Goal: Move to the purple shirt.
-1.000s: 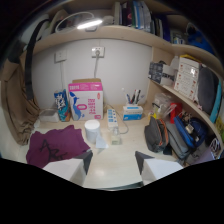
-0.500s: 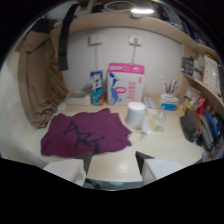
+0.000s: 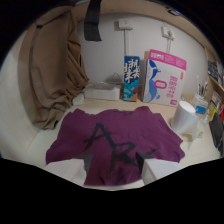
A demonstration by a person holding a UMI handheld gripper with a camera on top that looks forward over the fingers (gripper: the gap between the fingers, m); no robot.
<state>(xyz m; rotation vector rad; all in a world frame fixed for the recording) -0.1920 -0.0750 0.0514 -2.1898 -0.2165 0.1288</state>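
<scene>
One purple shirt (image 3: 117, 142) lies flat and spread out on the light counter (image 3: 30, 142). It has big black letters on its front. The shirt's near edge sits right at the gripper (image 3: 112, 170), and part of it shows in the gap between the two white fingers (image 3: 67, 170). The fingers are apart, and they hold nothing. One finger is on the left and one is on the right, both low and close to the cloth.

On the left, one brown cloth (image 3: 52, 75) hangs down by the wall and its bottom end rests on the counter, just beside the shirt's left sleeve. One dark strap (image 3: 92, 20) hangs higher up on the wall.

Far behind the shirt stand two boxes, close together. One is a tall blue carton (image 3: 131, 77). The other is a bigger pink and white box (image 3: 164, 77), to the right of the blue one. One low white tray (image 3: 102, 91) sits to the left of the blue carton, against the wall.

To the right of the shirt stands one white roll (image 3: 184, 117), just beside the shirt's right sleeve. Two white wall plugs (image 3: 121, 25) show high up on the wall. More small things sit at the far right, but they are too hard to tell.
</scene>
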